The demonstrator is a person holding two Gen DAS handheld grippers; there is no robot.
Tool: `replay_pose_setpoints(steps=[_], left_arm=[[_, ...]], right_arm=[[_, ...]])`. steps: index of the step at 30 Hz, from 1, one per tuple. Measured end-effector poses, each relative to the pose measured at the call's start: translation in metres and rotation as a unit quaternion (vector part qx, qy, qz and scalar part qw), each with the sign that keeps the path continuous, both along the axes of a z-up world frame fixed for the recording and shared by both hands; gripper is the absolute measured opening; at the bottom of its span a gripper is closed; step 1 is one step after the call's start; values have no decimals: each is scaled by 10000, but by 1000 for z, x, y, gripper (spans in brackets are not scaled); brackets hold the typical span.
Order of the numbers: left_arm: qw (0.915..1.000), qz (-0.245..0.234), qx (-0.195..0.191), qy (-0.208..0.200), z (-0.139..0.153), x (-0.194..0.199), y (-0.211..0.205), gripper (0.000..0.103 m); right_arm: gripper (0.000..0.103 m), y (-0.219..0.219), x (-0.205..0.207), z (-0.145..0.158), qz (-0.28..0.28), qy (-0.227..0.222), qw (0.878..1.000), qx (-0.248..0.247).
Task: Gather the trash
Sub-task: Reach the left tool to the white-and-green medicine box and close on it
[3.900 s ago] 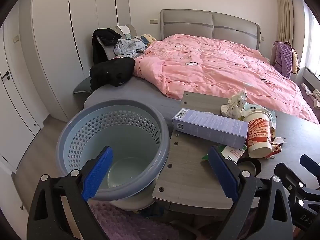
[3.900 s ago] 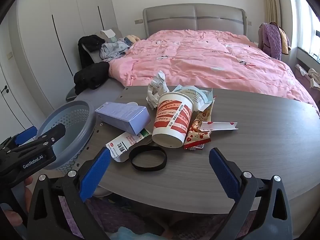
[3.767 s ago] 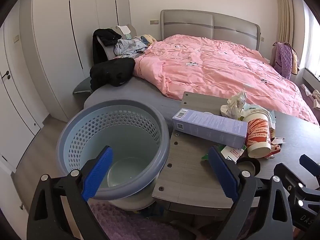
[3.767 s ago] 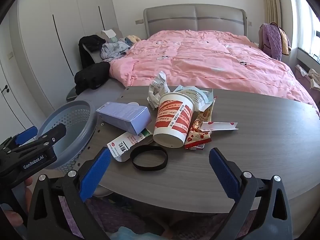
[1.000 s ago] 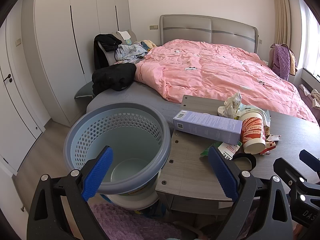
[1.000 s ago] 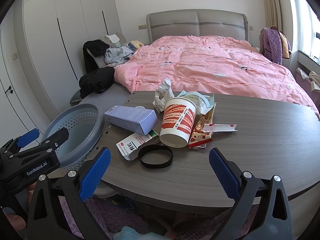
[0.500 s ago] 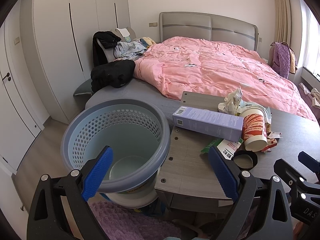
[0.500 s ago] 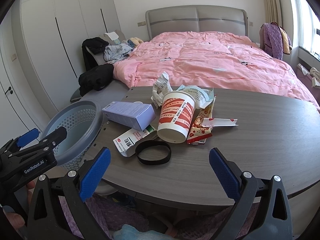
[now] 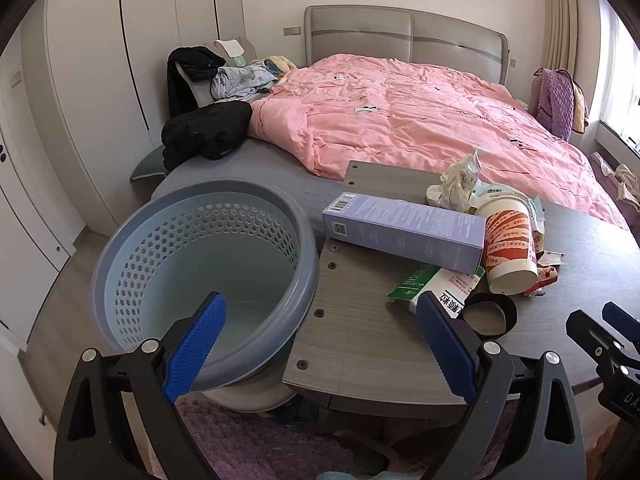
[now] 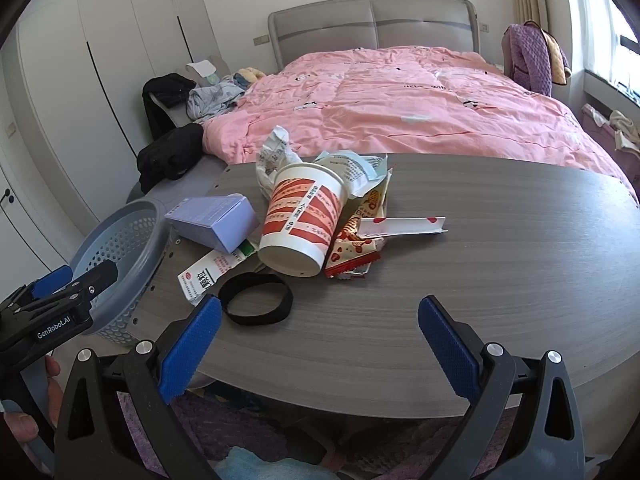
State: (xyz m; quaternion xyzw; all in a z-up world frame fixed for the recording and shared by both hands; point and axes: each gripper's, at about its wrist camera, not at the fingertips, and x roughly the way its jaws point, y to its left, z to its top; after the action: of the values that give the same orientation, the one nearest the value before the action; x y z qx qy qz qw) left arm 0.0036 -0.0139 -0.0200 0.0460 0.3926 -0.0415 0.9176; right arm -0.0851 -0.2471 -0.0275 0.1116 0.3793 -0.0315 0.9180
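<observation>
On the worktop [image 10: 500,264], beside the basket [image 9: 192,216], the paper cup [image 10: 302,220] lies tipped: light, crushable, best pinched gently at mid-wall. Both the left tool [image 9: 320,336] and right tool [image 10: 320,340] gape wide, empty.

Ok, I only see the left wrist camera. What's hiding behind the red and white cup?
Observer: A red snack wrapper lies against the cup, on the side away from the basket.
Operator: Anything past that?
Observer: A white strip with red hearts rests across the wrapper and out onto the table.
Operator: Are the right fingers holding something?
Observer: No, the right gripper is open, nothing between its fingers.
</observation>
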Motion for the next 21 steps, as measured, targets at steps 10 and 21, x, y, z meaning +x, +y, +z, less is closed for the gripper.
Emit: replay_pose_setpoints(steps=[10, 21], left_arm=[[9986, -352, 55, 398, -29, 23, -31, 92], [9949, -807, 32, 609, -47, 36, -57, 92]], right_arm=[[97, -24, 11, -21, -134, 227, 9994, 208], [97, -26, 15, -32, -84, 312, 9988, 364]])
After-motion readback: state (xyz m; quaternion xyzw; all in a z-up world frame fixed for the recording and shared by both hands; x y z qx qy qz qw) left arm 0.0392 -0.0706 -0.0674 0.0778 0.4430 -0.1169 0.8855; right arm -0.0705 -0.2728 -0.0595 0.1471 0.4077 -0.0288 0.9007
